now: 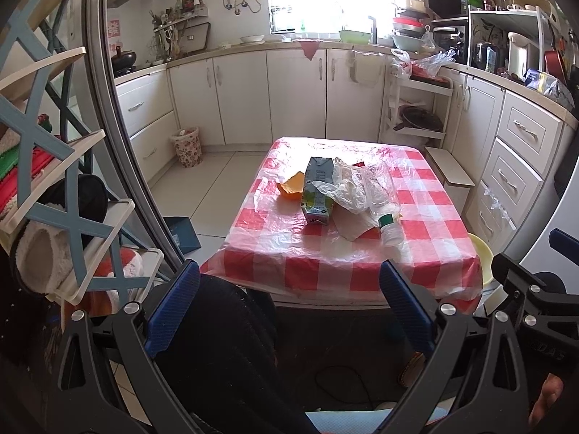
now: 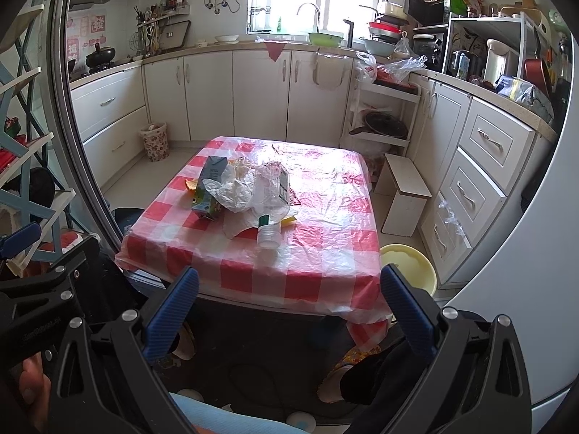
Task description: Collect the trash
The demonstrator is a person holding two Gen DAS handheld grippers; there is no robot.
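A pile of trash lies on a table with a red-checked cloth (image 1: 416, 238) (image 2: 325, 253): a grey-green drink carton (image 1: 317, 190) (image 2: 211, 188), an orange peel (image 1: 291, 187) (image 2: 190, 184), crumpled clear plastic (image 1: 353, 186) (image 2: 240, 188), and a clear bottle with a green band (image 1: 389, 222) (image 2: 269, 226). A floral waste bin (image 1: 187, 146) (image 2: 155, 141) stands on the floor by the far cabinets. My left gripper (image 1: 289, 307) and right gripper (image 2: 289, 311) are both open and empty, held short of the table's near edge.
A shelf rack (image 1: 54, 181) and a metal door frame (image 1: 119, 126) are at the left. White cabinets (image 2: 481, 166), a small white stool (image 2: 401, 195) and a yellow basin (image 2: 409, 267) are at the right. A dark dustpan (image 1: 182, 233) lies on the floor.
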